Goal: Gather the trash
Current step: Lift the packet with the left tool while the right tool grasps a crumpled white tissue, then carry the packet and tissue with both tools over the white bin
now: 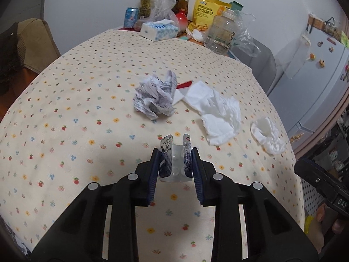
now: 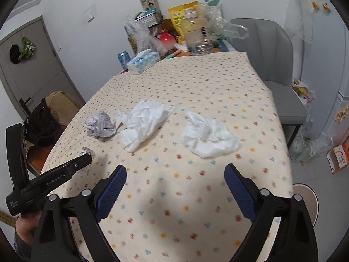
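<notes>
My left gripper (image 1: 175, 155) is shut on an empty pill blister pack (image 1: 175, 163), bent between the pads just above the flowered tablecloth (image 1: 76, 109). The pack also shows in the right wrist view (image 2: 87, 152) at the left gripper's tip. A crumpled printed paper ball (image 1: 156, 97) (image 2: 100, 125) lies ahead. A large white tissue (image 1: 216, 113) (image 2: 145, 122) lies to its right, and a second crumpled tissue (image 1: 267, 135) (image 2: 209, 137) farther right. A red-and-white scrap (image 1: 183, 86) peeks from under the large tissue. My right gripper (image 2: 174, 187) is open and empty above the table's near part.
At the table's far end stand a tissue box (image 1: 158, 30) (image 2: 142, 62), a blue can (image 1: 130, 17), a clear jar (image 1: 221, 32), a yellow snack bag (image 1: 206, 11) and plastic bags. A grey chair (image 2: 281, 69) stands on the right, a brown chair (image 1: 24, 45) on the left.
</notes>
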